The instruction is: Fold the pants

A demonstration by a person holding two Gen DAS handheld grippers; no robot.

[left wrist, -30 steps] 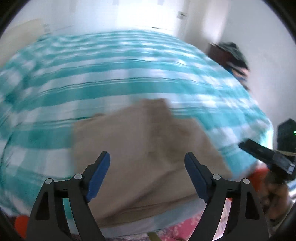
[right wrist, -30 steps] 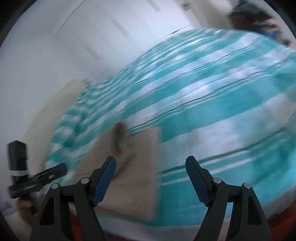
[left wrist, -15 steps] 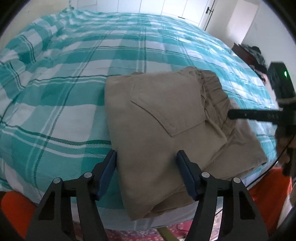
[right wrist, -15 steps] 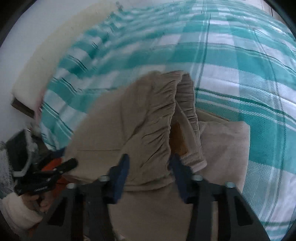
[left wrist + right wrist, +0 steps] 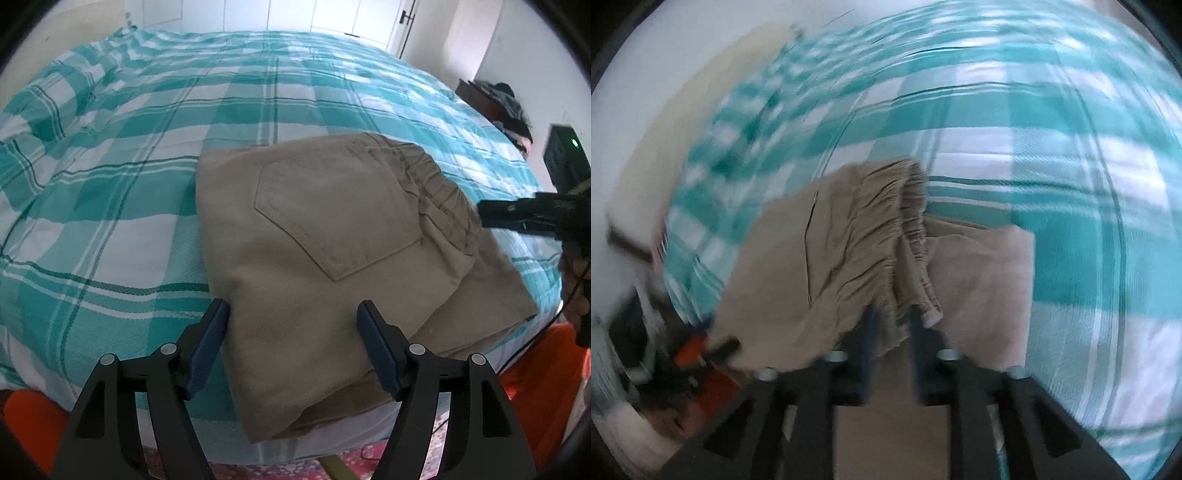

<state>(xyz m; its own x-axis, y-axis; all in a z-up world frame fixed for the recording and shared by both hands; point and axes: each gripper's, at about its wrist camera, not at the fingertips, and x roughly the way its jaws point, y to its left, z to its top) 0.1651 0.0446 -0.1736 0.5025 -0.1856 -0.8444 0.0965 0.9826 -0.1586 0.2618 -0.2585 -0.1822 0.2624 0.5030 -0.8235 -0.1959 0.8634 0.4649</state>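
Pants (image 5: pixel 332 251) are lying on the near edge of the bed (image 5: pixel 147 147), folded into a compact stack, back pocket (image 5: pixel 332 218) facing up, the elastic waistband (image 5: pixel 439 195) bunching along the stack's right side over a lower layer that is sticking out past it.

Left gripper (image 5: pixel 293 347) is hovering at the pants' near left corner, jaws standing wide apart with nothing between them; probably lining up to take the near fold edge.

Right gripper (image 5: pixel 892 354) is sitting at the waistband end, jaws drawn close together with gathered tan cloth running down between them. The view is smeared, so I am reading this as a pinch on the waistband, likely to lift or square that thick end over the layer beneath.

Around the pants: checked teal cover, rumpled toward the far left corner; a dark dresser (image 5: pixel 476 99) with piled clothes well beyond the bed's far right corner; patterned rug (image 5: pixel 369 465) below the near edge. Nothing is lying on the cover near the stack.
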